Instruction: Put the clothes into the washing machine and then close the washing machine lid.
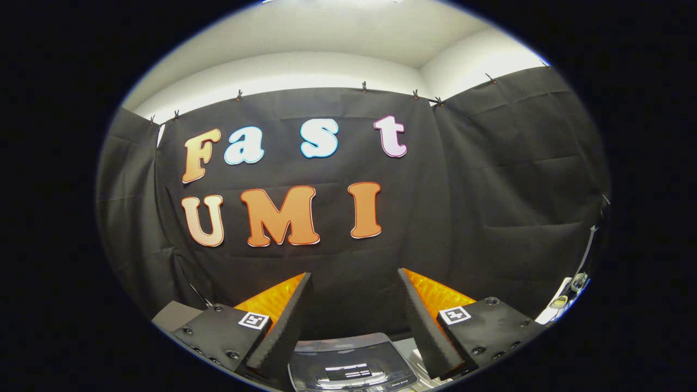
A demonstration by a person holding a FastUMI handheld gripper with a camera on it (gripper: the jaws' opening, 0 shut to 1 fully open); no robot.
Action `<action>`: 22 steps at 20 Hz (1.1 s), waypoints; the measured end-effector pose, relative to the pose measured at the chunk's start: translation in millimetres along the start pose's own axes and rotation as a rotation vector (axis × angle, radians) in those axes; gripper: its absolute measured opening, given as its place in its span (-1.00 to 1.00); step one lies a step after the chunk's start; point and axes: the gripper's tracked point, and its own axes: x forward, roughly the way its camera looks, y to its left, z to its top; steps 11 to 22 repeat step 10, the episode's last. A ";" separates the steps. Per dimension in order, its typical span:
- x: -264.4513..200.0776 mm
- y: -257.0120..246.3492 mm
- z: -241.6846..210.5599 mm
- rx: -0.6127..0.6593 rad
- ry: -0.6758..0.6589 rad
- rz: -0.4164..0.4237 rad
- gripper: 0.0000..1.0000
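My tongs [355, 283] point level at the black cloth wall, their two dark foam-faced fingers [283, 321] spread wide apart and holding nothing. Below and between them sits the grey glossy-topped washing machine [351, 365], apparently with its lid down. I see no clothes, so I cannot judge whether loading is done. The machine's panel writing is too small to read.
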 end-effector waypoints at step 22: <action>-9.8 10.0 5.8 -0.019 -0.001 -0.007 0.96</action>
